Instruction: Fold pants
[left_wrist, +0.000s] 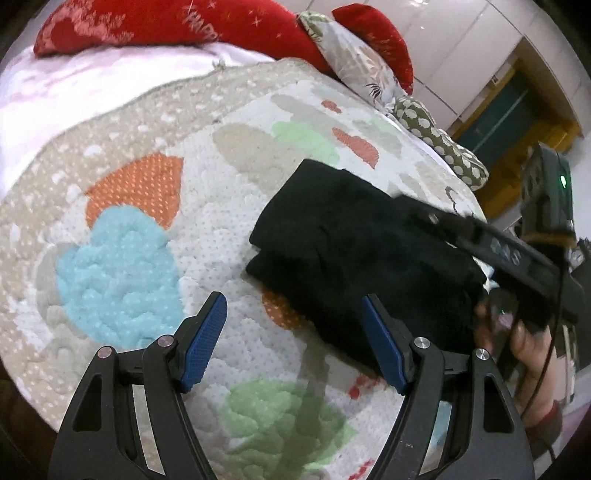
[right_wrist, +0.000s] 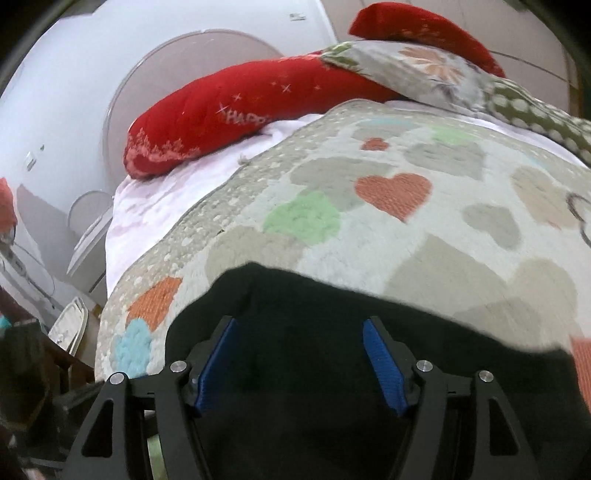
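Observation:
The black pants (left_wrist: 351, 251) lie folded into a thick bundle on a heart-patterned quilt (left_wrist: 207, 236). My left gripper (left_wrist: 293, 299) is open just left of the bundle's near edge, with only quilt between its blue pads; its right pad (left_wrist: 382, 343) overlaps the pants' corner in the view. In the right wrist view, my right gripper (right_wrist: 299, 332) hovers over the pants (right_wrist: 332, 295) with its jaws apart and no cloth pinched between them. From the left wrist view the right gripper's body (left_wrist: 517, 258) is blurred, held in a person's hand (left_wrist: 532, 354).
Red pillows (left_wrist: 166, 22) and a floral pillow (left_wrist: 354, 62) lie along the bed's far side on a white sheet (left_wrist: 55, 92). The bed edge drops off at the right toward a wardrobe (left_wrist: 461, 44). A white fan (right_wrist: 88, 210) stands left of the bed.

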